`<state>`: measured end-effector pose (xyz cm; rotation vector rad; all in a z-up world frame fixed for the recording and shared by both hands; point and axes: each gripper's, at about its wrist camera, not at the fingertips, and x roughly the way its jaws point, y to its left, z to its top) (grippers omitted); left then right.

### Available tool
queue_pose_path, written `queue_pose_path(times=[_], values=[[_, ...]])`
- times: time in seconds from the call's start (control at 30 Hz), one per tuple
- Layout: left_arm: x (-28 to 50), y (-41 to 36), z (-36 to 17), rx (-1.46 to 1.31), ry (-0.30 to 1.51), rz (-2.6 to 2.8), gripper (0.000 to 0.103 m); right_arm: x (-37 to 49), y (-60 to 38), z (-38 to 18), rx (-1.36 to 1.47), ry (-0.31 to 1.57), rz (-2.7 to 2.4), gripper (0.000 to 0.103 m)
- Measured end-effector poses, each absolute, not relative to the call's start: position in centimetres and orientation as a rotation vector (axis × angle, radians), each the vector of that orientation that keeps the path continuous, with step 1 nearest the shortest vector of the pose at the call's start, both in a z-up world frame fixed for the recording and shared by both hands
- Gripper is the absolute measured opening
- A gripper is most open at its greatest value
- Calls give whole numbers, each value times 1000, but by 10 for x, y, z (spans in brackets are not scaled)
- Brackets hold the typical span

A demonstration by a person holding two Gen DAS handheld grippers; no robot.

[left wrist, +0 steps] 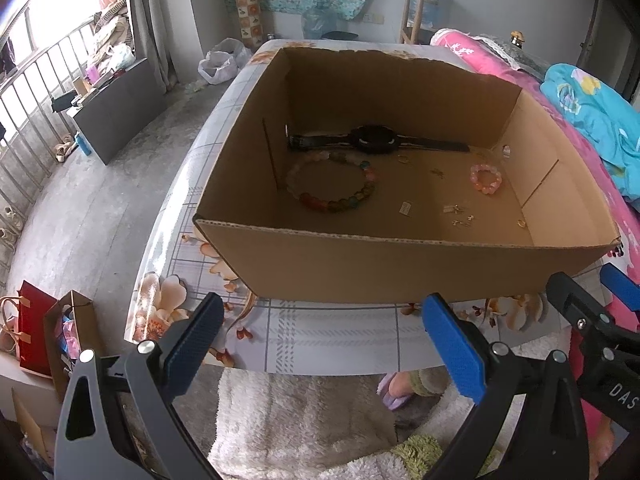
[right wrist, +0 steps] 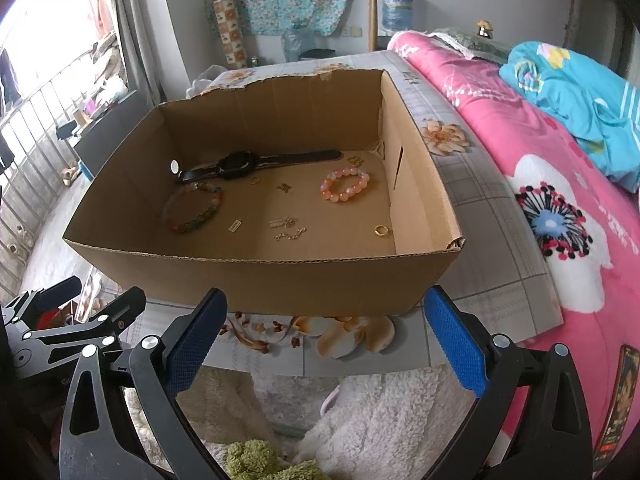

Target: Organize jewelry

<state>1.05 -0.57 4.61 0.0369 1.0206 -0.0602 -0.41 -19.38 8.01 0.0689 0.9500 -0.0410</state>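
An open cardboard box (left wrist: pixel 400 268) (right wrist: pixel 260 284) stands on a floral-cloth table (left wrist: pixel 320 340). On its floor lie a black watch (left wrist: pixel 376 140) (right wrist: pixel 240 165), a multicolour bead bracelet (left wrist: pixel 320 202) (right wrist: pixel 215 202), a pink bead bracelet (left wrist: pixel 486 190) (right wrist: pixel 344 199), a gold ring (right wrist: pixel 381 231) (left wrist: pixel 521 223), small earrings (right wrist: pixel 288 232) (left wrist: pixel 460 214) and a small tag (left wrist: pixel 406 208). My left gripper (left wrist: pixel 320 312) hangs open in front of the box's near wall, holding nothing. My right gripper (right wrist: pixel 326 304) is beside it, also open and holding nothing.
A bed with a pink quilt (right wrist: pixel 560 184) and blue blanket (right wrist: pixel 580 92) borders the table's right side. A railing (left wrist: pixel 24 128) and dark panel (left wrist: pixel 120 112) stand at far left. Bags (left wrist: pixel 36 332) sit on the floor lower left. A slippered foot (left wrist: pixel 404 388) shows below the table edge.
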Motion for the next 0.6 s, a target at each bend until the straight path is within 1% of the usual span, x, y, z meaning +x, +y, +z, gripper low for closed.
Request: queue_pose_path(times=[0.6], values=[[10, -7, 49, 36, 1026, -70, 97, -3, -188, 74, 55, 966, -43, 95]])
